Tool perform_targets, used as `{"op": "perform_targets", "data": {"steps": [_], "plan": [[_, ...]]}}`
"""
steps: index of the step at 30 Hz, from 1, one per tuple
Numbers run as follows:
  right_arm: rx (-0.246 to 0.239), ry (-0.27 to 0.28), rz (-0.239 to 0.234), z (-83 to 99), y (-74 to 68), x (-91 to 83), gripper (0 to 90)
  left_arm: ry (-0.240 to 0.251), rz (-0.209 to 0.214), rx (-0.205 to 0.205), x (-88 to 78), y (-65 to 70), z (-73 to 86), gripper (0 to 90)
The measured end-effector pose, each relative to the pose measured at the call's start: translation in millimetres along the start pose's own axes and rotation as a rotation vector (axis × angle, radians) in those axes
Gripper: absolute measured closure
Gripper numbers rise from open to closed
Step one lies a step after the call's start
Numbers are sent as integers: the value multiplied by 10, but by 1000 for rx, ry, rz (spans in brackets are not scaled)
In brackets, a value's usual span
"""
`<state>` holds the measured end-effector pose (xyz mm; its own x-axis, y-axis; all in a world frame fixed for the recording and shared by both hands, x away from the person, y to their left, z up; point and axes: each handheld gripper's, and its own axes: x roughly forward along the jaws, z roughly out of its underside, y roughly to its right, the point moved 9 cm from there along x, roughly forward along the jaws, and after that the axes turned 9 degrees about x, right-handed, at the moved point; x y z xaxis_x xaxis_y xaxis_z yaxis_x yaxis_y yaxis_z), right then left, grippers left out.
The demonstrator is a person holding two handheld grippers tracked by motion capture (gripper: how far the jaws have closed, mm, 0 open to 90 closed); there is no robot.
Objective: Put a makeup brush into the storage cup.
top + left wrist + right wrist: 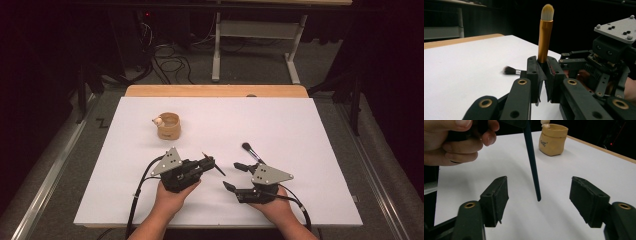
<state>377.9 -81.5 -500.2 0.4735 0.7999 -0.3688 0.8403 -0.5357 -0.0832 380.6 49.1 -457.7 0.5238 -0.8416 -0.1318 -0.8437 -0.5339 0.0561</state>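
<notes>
My left gripper (209, 162) is shut on a makeup brush (545, 40) with a copper ferrule and pale bristles. In the left gripper view the brush stands upright out of the closed jaws. Its dark handle (532, 165) hangs down between the wide-apart jaws of my right gripper (539, 182), touching neither pad. In the high view the right gripper (232, 175) is open just right of the left one. A second brush with black bristles (250, 150) lies flat on the white table beyond them.
A tan cup (169, 125) with a small pale object on its rim stands at the back left of the white tabletop (300, 130). The table's wooden edge (215, 91) runs along the far side. Beyond it are dark floor, cables and a table frame.
</notes>
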Motion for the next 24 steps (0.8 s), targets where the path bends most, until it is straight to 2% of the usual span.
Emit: {"op": "perform_targets", "data": {"steps": [7,8,10,14,21,24], "plan": [[18,7,2,-13,42,-23,160,-4,-42,23,-74,-57,-34,827],[34,12,-7,-15,39,-15,148,-1,-45,25,-83,-63,-39,826],[29,13,-6,-20,47,-20,119,-1,-55,27,-117,-86,-48,826],[37,17,14,-32,69,-33,26,-2,-83,35,-194,-148,-67,826],[65,25,28,-48,122,-94,4,3,-114,37,-298,-229,-92,827],[58,29,32,-55,147,-131,4,4,-133,38,-349,-272,-107,826]]}}
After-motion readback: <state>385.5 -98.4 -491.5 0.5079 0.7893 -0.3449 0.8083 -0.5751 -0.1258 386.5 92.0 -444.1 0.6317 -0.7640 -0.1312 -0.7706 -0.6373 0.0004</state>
